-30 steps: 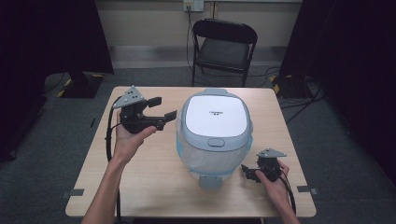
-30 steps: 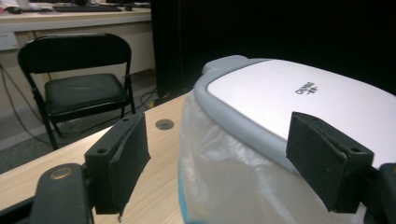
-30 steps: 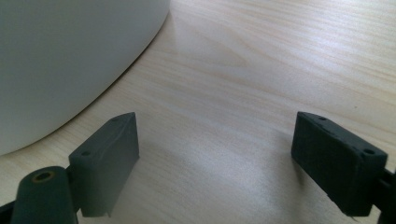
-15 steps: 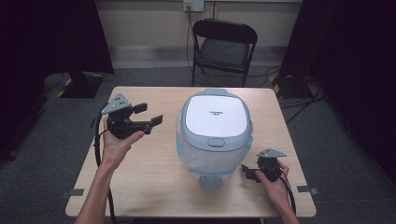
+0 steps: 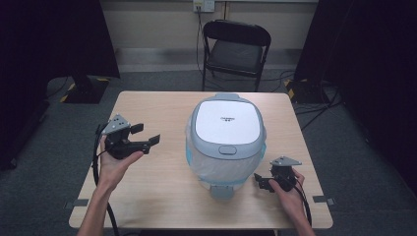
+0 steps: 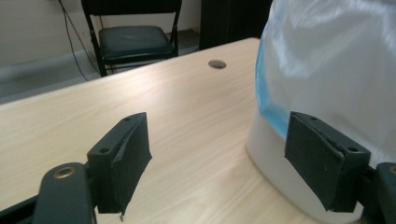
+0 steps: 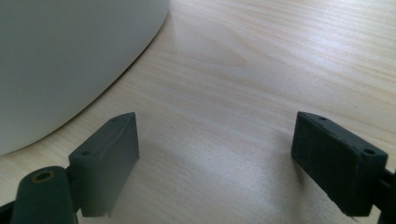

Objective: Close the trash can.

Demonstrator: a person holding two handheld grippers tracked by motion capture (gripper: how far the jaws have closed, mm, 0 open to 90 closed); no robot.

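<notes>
White lid (image 5: 225,124) on the bin (image 5: 223,156) bears small unreadable print. Left gripper (image 5: 145,135) and right gripper (image 5: 259,181) gape wide, empty.

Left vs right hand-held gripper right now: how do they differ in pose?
The left hand-held gripper is held away from the bin's left side; the right hand-held gripper sits low beside the bin's front base. Left points right toward the bin; right points left toward it. Both are open and hold nothing.

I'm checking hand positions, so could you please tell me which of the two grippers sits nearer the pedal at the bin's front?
The right gripper: it rests just beside the bin's pedal, while the left gripper is held farther off.
</notes>
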